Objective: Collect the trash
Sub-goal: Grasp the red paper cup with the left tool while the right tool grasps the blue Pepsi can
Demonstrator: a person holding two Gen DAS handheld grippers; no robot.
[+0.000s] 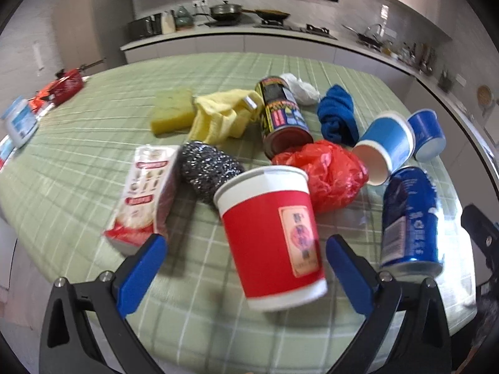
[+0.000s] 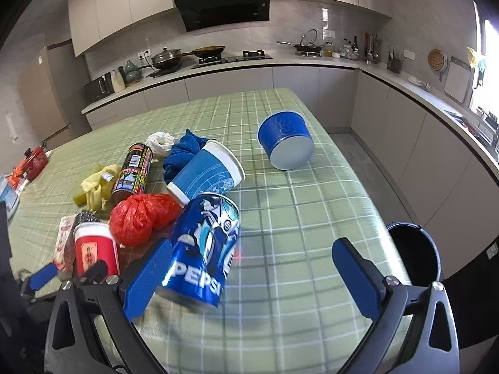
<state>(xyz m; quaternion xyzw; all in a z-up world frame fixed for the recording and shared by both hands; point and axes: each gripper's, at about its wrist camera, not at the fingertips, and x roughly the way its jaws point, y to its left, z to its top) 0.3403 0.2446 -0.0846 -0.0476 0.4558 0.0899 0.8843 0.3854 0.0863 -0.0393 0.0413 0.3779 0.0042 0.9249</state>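
Table (image 2: 312, 218) w/ green checked cloth fills both views, kitchen counter (image 2: 280, 65) behind it. Black bin (image 2: 414, 252) sits on floor off the table's right edge, seen in right wrist view only.

Left gripper (image 1: 246, 268): blue fingers (image 1: 140, 274) spread wide, nothing clamped. Red paper cup (image 1: 271, 237) sits between them, white rim up, tilted; can't tell if either pad touches it. Right gripper (image 2: 252, 277): fingers wide too, holding nothing. Pepsi can (image 2: 202, 249) stands tilted just by its left finger, rest of the gap is bare cloth.

Trash pile, mid-table:
- spray can (image 1: 282, 115) lying on its side, black/yellow label
- red plastic bag (image 1: 330, 174) crumpled, touching spray can's base and right behind red cup
- blue paper cup (image 1: 386, 146) on its side, mouth toward left cam, just beside the bag
- blue tub (image 2: 285, 143) tipped on its side, apart from the pile near far right table edge
- snack packet (image 1: 143, 193) red/white, flat, left of red cup
- steel scourer (image 1: 209, 168) between packet and red cup
- yellow cloth (image 1: 221, 115) bunched, against spray can
- blue cloth (image 1: 336, 115) bunched, right of spray can
- sponge (image 1: 173, 112) yellow-green, left of yellow cloth
- white crumpled wad (image 1: 299, 88) behind spray can top

Far left edge: white jar (image 1: 18, 121) and red wrapper (image 1: 65, 85), well apart from pile.
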